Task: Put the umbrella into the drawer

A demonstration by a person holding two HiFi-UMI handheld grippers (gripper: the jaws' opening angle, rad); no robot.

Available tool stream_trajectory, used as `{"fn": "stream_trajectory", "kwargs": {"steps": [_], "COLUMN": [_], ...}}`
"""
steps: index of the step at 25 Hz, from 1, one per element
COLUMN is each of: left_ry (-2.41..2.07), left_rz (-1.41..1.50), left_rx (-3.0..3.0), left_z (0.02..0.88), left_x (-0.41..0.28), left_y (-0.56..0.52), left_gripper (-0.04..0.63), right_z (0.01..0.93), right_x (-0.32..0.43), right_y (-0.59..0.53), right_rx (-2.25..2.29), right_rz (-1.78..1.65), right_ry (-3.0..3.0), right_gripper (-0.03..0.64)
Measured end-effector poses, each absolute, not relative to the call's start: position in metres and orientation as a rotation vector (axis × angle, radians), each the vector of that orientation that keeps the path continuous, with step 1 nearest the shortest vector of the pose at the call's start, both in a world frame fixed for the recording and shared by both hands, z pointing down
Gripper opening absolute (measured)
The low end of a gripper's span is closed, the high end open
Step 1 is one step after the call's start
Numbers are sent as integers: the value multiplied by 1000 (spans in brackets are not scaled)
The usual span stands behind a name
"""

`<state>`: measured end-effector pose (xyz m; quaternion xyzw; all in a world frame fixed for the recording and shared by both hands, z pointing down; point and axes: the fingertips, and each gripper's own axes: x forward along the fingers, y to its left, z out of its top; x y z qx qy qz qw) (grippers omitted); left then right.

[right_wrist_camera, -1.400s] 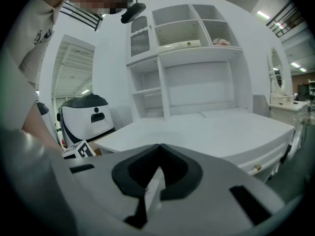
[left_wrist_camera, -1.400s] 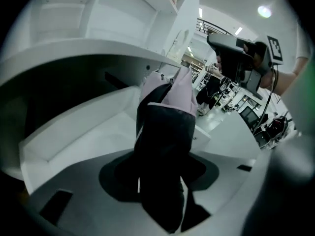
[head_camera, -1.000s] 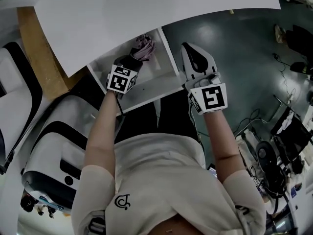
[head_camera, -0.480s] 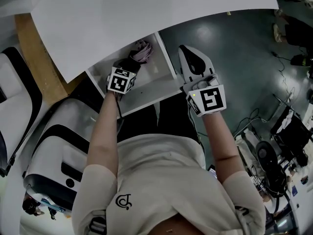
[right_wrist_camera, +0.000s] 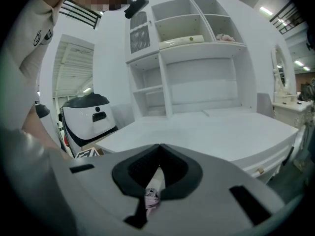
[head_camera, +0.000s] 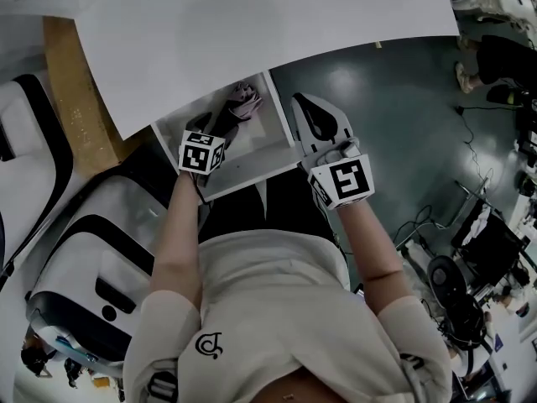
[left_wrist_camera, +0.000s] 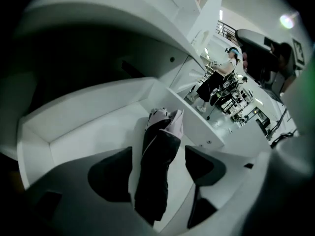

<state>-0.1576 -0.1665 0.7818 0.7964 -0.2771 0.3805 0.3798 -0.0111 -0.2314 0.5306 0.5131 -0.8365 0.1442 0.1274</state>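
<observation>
A folded dark umbrella with a pale pink tip (head_camera: 243, 101) lies inside the open white drawer (head_camera: 252, 162) under the desk. In the left gripper view the umbrella (left_wrist_camera: 157, 166) runs lengthways between the jaws of my left gripper (left_wrist_camera: 157, 173). Those jaws are opening, with a gap on each side of the umbrella, so the pads do not press it. In the head view my left gripper (head_camera: 220, 124) hangs over the drawer. My right gripper (head_camera: 304, 99) stays to the right of the drawer, its jaws (right_wrist_camera: 158, 145) together and empty.
The white desk top (head_camera: 252, 32) overhangs the drawer's back. A white and black seat (head_camera: 92, 250) stands at the left. Cables and equipment (head_camera: 495, 233) lie on the dark floor at the right. A white shelf unit (right_wrist_camera: 187, 58) rises behind the desk.
My left gripper's jaws have opened off the umbrella, which now rests in the drawer. Both grippers have lifted a little.
</observation>
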Motion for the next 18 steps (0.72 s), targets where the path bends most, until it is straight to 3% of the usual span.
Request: {"fn": "stream_trajectory", "kwargs": {"steps": [2, 4, 8, 18], "left_ry": [-717, -746, -876, -1101], "left_rz": [945, 934, 887, 744], "left_rx": [2057, 2073, 2123, 2311], "left_z": [766, 751, 714, 586], "left_x": [-156, -157, -172, -184], "left_y": [-168, -170, -178, -202], "left_gripper": [340, 274, 24, 12], "right_z": [522, 514, 492, 443], "right_x": [-15, -18, -31, -53], "right_y": [-231, -229, -224, -224], "right_rx": [1476, 1458, 1411, 1294], "right_rz": [405, 396, 367, 305], "right_ry": [-2448, -2463, -2508, -2624], "right_gripper": [6, 6, 6, 6]}}
